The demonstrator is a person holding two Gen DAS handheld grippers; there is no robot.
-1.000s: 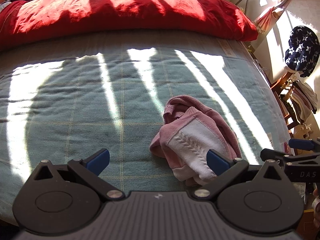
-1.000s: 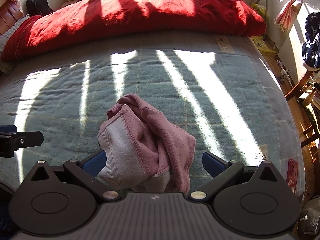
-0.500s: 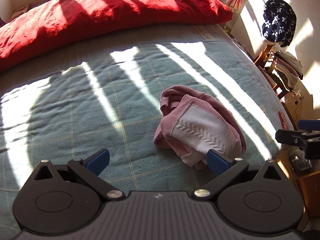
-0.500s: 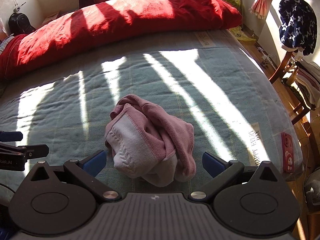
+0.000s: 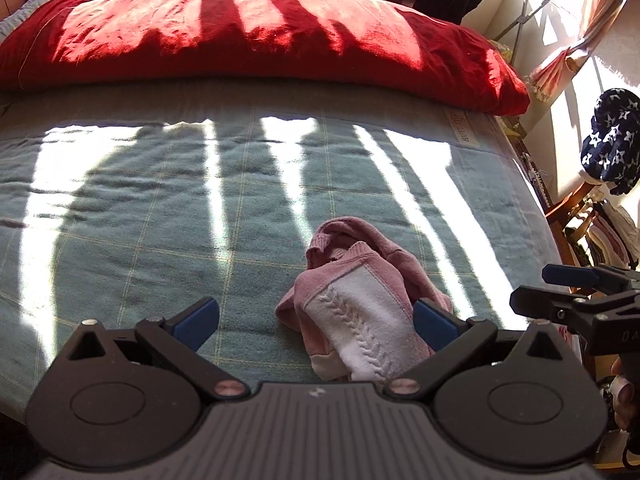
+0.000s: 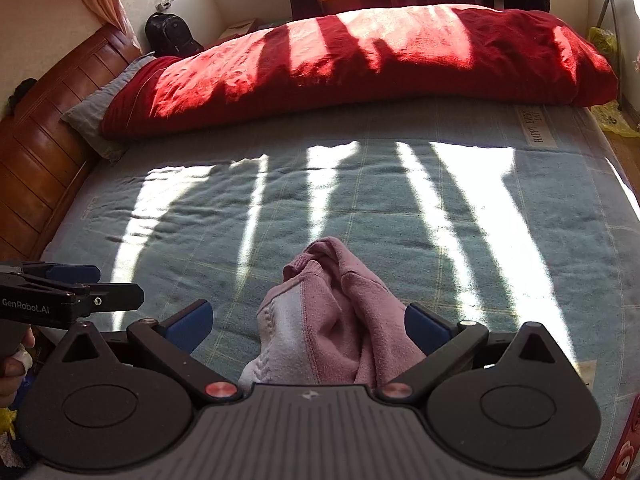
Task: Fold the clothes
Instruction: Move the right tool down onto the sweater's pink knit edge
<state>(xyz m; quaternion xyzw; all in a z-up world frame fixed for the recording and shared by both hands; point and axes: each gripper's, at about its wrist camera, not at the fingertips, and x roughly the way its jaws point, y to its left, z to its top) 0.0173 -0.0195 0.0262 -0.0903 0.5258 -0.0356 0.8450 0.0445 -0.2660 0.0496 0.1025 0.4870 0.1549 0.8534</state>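
A crumpled pink sweater (image 5: 360, 304) lay on the bed (image 5: 160, 216). Both the left gripper (image 5: 316, 320) and right gripper (image 6: 308, 320) had released, wide jaws, holding nothing.

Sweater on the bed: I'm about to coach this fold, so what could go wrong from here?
1. The sweater is bunched in a heap; a blind pinch may catch several layers.
2. It lies near the bed edge, so a tug could drag it off.
3. Harsh sun stripes may hide its hems.
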